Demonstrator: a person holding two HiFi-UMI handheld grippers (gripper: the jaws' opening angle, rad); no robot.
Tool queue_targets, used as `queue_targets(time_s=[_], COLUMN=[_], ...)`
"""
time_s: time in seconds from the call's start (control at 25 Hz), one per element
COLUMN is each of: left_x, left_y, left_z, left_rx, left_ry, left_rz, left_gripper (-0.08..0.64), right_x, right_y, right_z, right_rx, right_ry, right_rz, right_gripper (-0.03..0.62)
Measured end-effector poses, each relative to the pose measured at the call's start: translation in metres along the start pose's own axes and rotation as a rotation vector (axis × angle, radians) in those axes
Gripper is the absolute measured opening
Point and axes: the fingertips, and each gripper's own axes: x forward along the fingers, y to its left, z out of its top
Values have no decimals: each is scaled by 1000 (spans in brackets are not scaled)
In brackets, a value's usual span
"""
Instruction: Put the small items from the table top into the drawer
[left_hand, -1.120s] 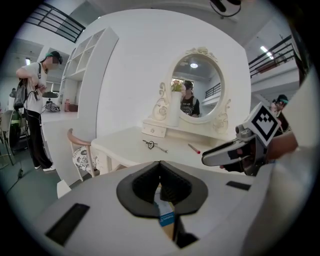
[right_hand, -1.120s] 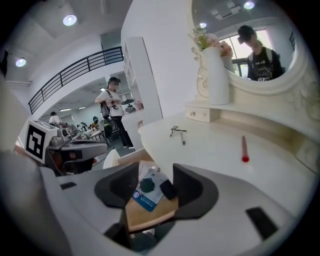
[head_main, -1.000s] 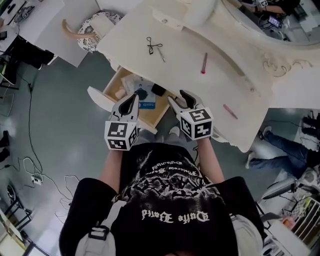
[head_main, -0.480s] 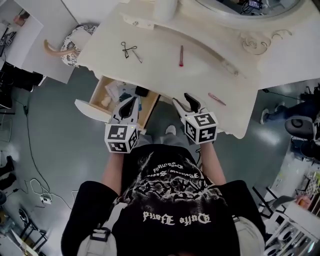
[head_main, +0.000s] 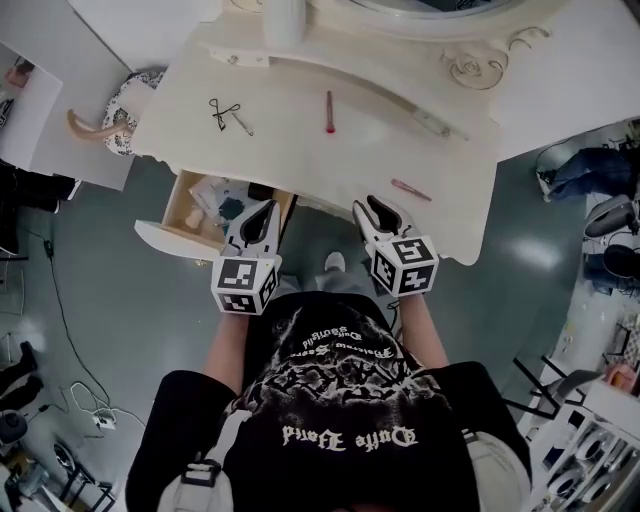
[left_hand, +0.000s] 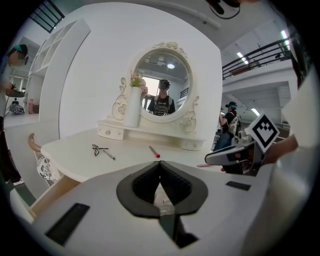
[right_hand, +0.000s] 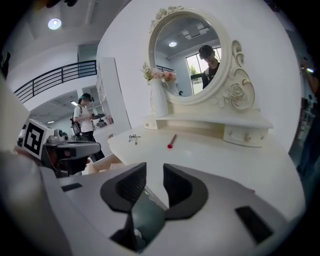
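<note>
Right gripper (head_main: 371, 206) jaws, just closing, stand partly apart with nothing between; left gripper (head_main: 262, 209) is closed and empty, both near the table (head_main: 290, 150) edge

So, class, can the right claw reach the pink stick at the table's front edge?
Probably yes: right claw, empty, jaws just closed partway, hovers near the pink stick; nothing in between.

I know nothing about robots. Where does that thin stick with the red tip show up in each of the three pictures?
Head view: the red-tipped stick lies upper centre, on the table top.
Left gripper view: the stick is near the picture's centre, red tip towards the camera.
Right gripper view: the stick is just right of centre, below the mirror.
Shared landmark: the scissors, left of the stick in every view.
</note>
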Motion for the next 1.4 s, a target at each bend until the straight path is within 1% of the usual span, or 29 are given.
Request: queue_targets(time_s=[0.16, 0.44, 0.56, 0.64, 0.92, 1.08, 1.4], left_x=[7, 8, 9, 11, 17, 18, 19], left_y=[-12, -17, -17, -18, -24, -23, -18], left_z=[-1, -6, -5, -4, -6, -6, -7], left_rx=[8, 8, 8, 8, 8, 8, 13], left_ry=[5, 22, 22, 22, 30, 32, 37], left_rz=[-24, -30, -29, -31, -41, -36, -21], left_gripper=[15, 15, 15, 15, 15, 15, 15], right_x=[-8, -20, -26, -30, -33, -33, -27], right_y=[-18, -36, -44, -47, -57, -56, -57], right_z=[-7, -15, -10, -5, -7, -8, -7], right_rx=[-16, 8, -16, -18, -5, -26, -24], right_ry=[-9, -32, -75, -106, -100, -94, -96], right_rz=[-58, -121, -181, -201, -211, -200, -194], right_gripper=[66, 15, 11, 11, 9, 9, 9])
